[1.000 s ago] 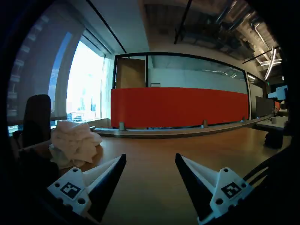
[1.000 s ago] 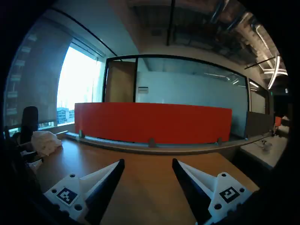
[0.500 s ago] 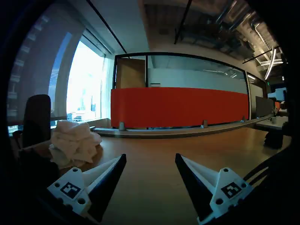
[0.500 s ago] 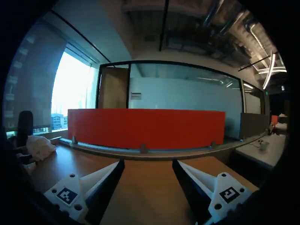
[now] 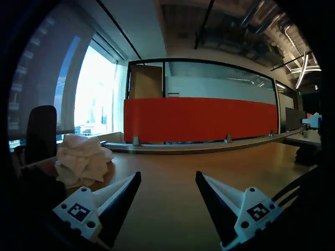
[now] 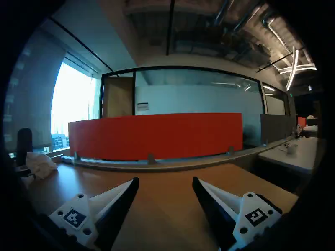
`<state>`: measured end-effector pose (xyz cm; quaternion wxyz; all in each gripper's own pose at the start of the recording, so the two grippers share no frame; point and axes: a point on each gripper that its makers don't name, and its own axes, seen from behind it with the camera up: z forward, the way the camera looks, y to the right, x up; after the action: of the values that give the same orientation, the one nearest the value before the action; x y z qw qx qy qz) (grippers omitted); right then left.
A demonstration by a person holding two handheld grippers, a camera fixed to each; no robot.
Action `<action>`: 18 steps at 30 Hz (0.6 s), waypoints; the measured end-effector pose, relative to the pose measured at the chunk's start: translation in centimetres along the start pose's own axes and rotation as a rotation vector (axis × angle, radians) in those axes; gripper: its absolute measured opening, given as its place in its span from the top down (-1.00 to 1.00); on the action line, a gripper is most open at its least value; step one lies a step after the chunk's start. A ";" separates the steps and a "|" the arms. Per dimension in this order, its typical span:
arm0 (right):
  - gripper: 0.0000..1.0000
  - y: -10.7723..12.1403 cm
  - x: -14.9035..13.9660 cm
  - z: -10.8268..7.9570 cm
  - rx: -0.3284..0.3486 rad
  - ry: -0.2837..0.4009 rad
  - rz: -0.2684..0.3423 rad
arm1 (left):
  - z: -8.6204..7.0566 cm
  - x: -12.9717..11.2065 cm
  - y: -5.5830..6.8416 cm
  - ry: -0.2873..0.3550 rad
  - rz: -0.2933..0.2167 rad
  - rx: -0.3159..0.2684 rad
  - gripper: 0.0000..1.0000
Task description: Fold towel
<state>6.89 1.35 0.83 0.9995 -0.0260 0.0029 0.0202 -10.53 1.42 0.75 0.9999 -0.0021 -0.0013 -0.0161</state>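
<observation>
Black, one chair [image 5: 41,129] stands far left. Beside it, one white towel [image 5: 83,161] lies crumpled on the wooden table [image 5: 234,161]. One red divider [image 5: 201,119] spans the far edge. Two grippers, left gripper [image 5: 168,173] and right gripper [image 6: 165,179], both spread wide, holding nothing.

Ahead of the left gripper [image 5: 167,172] and off to its left, the towel [image 5: 83,161] lies bunched on the table [image 5: 176,201], with a chair [image 5: 41,134] just behind it. A divider panel [image 5: 201,119] stands across the table's far edge. From the right gripper [image 6: 165,178], the towel sits far left, seemingly near the table's edge.
</observation>
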 end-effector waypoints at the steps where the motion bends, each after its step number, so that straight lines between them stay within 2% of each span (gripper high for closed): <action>1: -0.98 0.2 -0.4 0.0 -0.001 0.001 -0.004 | 0.0 0.0 0.0 0.000 0.000 0.000 -0.94; 18: -0.98 1.6 -4.2 -0.8 0.009 0.024 0.018 | 0.1 -0.1 0.0 0.000 0.000 0.000 -0.94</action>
<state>2.67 2.73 0.02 0.9992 -0.0218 0.0151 0.0290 -10.61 1.47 0.80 0.9999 -0.0021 -0.0011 -0.0162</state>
